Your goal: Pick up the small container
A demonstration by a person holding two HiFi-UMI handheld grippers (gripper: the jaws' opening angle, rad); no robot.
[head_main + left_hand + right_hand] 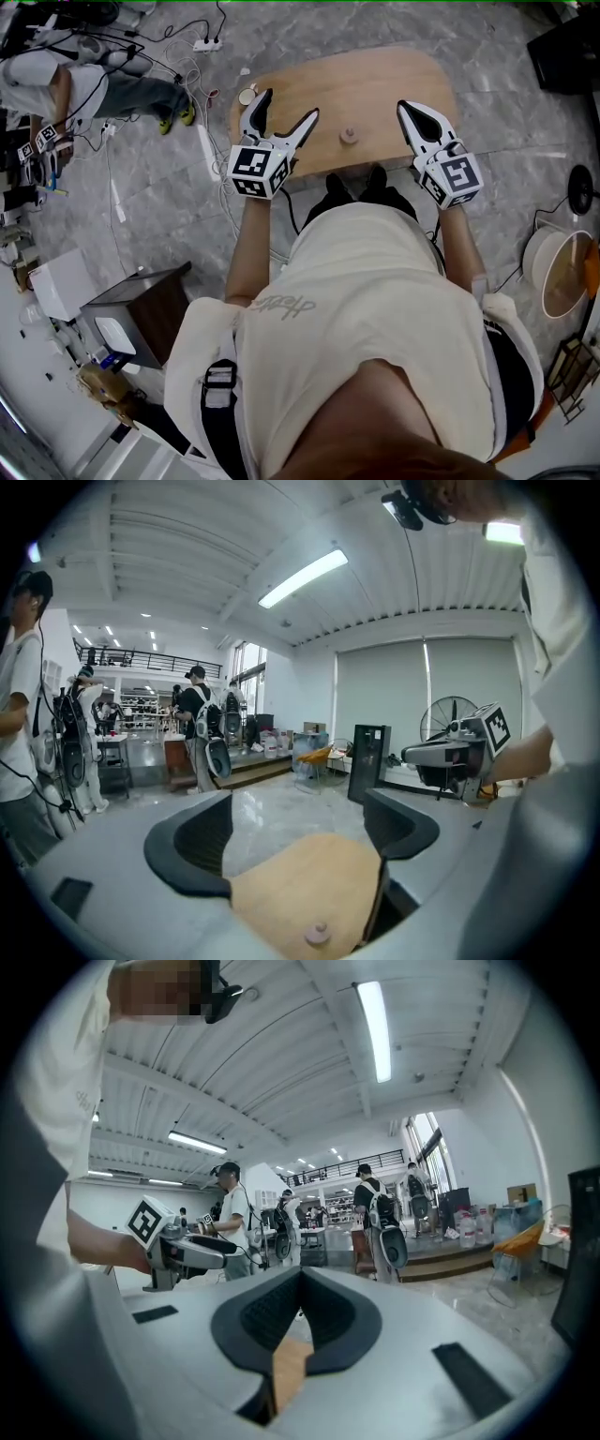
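The small container (349, 135), a little tan pot with a knobbed lid, stands near the front middle of the oval wooden table (375, 80). My left gripper (289, 108) hovers over the table's left part, open, with nothing between its fingers; the container is to its right. In the left gripper view the container (317, 935) shows low between the spread jaws of the left gripper (300, 832), above the tabletop (300, 883). My right gripper (407, 110) is shut and empty to the right of the container. In its own view the right gripper (300, 1283) has its pads pressed together.
A small round object (247, 96) lies at the table's left edge. Cables and a power strip (208, 44) cover the floor behind. A seated person (84, 84) is at upper left, a dark cabinet (141, 314) at left, a round basket (562, 272) at right.
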